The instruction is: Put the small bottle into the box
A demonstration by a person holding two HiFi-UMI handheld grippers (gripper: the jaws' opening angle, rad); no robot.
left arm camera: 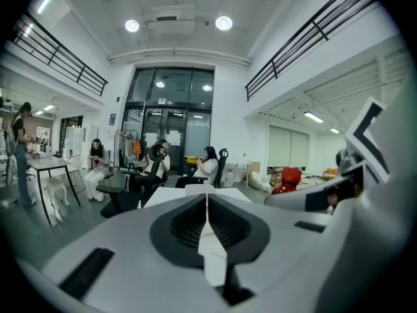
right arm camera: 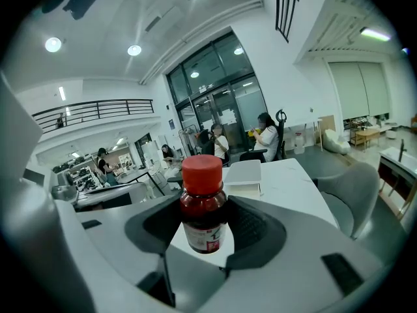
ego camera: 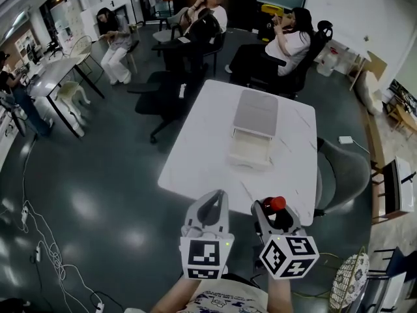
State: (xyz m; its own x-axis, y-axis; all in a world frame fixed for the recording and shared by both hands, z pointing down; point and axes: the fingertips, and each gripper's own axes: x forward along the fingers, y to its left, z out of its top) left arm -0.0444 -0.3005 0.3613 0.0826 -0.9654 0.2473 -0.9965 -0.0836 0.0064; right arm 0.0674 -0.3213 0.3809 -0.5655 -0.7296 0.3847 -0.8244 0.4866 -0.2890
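A small bottle [right arm camera: 203, 207] with dark red contents, a red cap and a white label stands upright between the jaws of my right gripper [right arm camera: 204, 223], which is shut on it. In the head view the small bottle [ego camera: 276, 205] shows its red cap at the tip of the right gripper [ego camera: 273, 215], above the table's near edge. My left gripper [ego camera: 212, 208] hangs beside it with its jaws shut together and nothing held. The left gripper [left arm camera: 207, 222] looks at the table. A white box [ego camera: 253, 132] with its lid swung open lies in the middle of the white table [ego camera: 195, 155].
A grey chair [ego camera: 345, 171] stands at the table's right side. Black office chairs [ego camera: 163, 96] stand at the far left of the table, and several people sit beyond it. Cables [ego camera: 45, 253] run over the dark floor at the left.
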